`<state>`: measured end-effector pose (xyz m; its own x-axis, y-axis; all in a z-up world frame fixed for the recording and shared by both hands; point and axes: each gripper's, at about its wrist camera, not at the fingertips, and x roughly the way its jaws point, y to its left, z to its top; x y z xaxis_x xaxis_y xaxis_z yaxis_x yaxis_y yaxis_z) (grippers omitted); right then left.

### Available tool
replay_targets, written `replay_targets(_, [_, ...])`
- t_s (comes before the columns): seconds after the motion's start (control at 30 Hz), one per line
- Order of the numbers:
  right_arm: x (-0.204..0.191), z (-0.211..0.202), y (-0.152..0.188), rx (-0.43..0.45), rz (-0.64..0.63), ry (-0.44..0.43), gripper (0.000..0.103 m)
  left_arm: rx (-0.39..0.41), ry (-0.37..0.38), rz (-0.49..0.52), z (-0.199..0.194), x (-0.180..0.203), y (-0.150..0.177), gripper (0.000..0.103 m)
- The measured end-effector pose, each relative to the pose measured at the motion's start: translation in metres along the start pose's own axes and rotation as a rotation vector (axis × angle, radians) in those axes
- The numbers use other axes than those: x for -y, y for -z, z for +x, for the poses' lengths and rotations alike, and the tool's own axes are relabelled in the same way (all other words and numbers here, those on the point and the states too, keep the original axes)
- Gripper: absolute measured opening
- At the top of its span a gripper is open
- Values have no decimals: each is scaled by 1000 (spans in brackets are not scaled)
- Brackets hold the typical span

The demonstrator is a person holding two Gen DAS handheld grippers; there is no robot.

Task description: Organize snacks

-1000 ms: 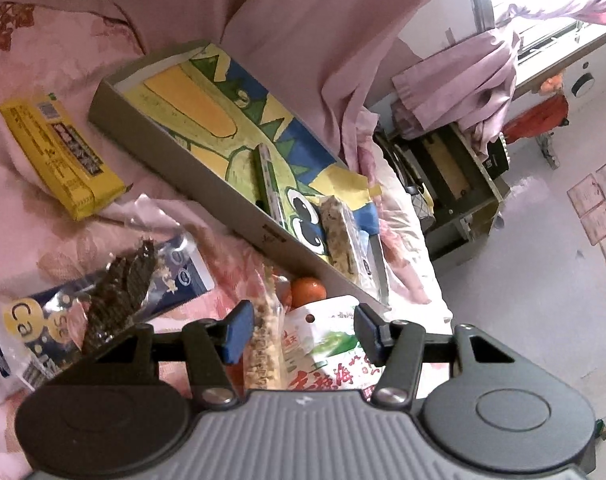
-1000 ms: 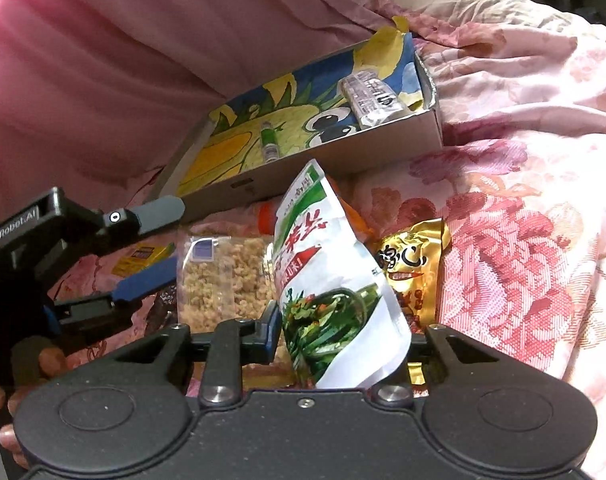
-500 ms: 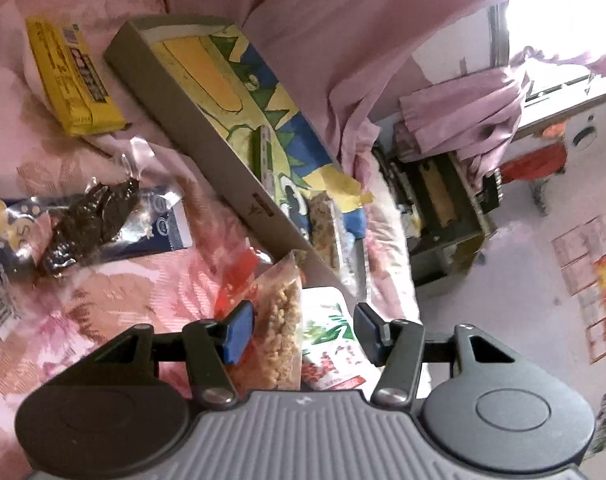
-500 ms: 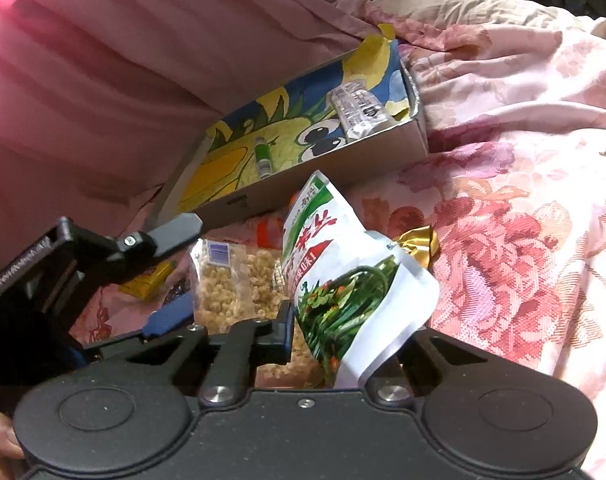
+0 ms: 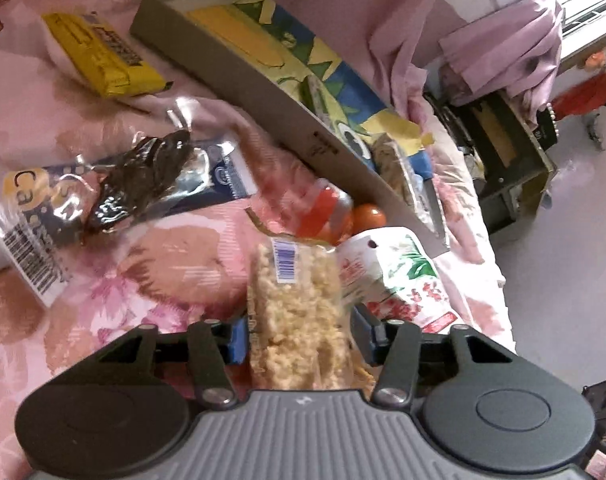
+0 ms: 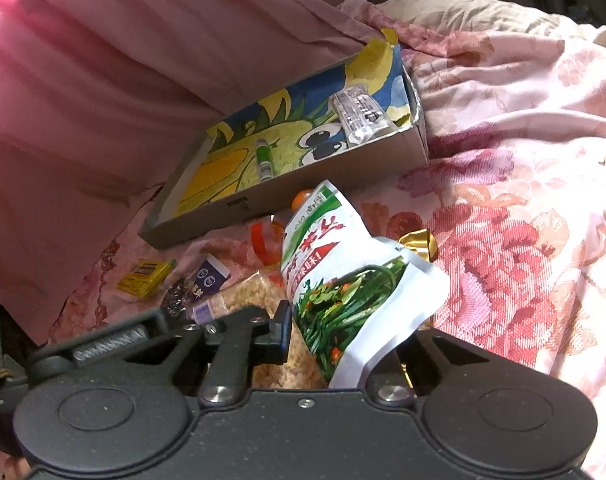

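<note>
Barely started: left gripper (image 5: 299, 336) closing round puffed-rice pack (image 5: 299, 312), right gripper (image 6: 339, 344) clamping green pickle pouch (image 6: 343, 280), only two items in cartoon box (image 6: 303, 184), most snacks loose on bedspread (image 6: 523, 240)

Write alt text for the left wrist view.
The left claw is closing around a clear pack of puffed-rice bars on a pink floral bedspread. Beyond lie a cartoon-printed box, a yellow bar and a green-and-white pouch.

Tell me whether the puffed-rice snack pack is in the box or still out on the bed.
Out. The puffed-rice pack lies on the floral bedspread in front of the cartoon box, between the closing jaws of the left gripper.
</note>
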<state>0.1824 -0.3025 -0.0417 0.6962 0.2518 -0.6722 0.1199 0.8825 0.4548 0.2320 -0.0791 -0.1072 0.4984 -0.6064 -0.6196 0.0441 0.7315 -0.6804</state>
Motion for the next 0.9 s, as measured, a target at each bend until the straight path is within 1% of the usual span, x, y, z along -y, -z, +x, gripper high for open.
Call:
replay_targets(0.07, [-1,0,0,5,-14,4,17,-6,-12,-13,0,-3,-1,41])
replay_targets(0.2, [-6,-1,1,23,-58,14,17,-13,-19,-16,-2,-5,-1,39])
replay_targets(0.3, [-9,-4,1,48,-75,9,24,-15,-33,11,-3,0,0,39])
replay_targets(0.43, [-10,-6,0,71,-90,1,25,-15,-51,15,-2,4,-1,39])
replay_targets(0.5, [-9,-3,0,60,-90,-5,16,-11,-80,56,-3,11,-1,38])
replay_targets(0.57, [-10,-2,1,61,-102,3,15,-4,-124,112,-3,22,-1,36])
replay_targets(0.6, [-11,-2,1,65,-108,3,14,-2,-137,120,-4,25,-1,36])
replay_targets(0.67, [-13,-3,3,72,-125,2,13,0,-148,119,-8,29,-3,31])
replay_targets(0.77, [-19,-5,6,81,-173,0,12,8,-168,138,-16,32,-5,27])
replay_targets(0.9, [-33,-10,13,113,-281,6,9,17,-203,145,-27,32,-4,26])
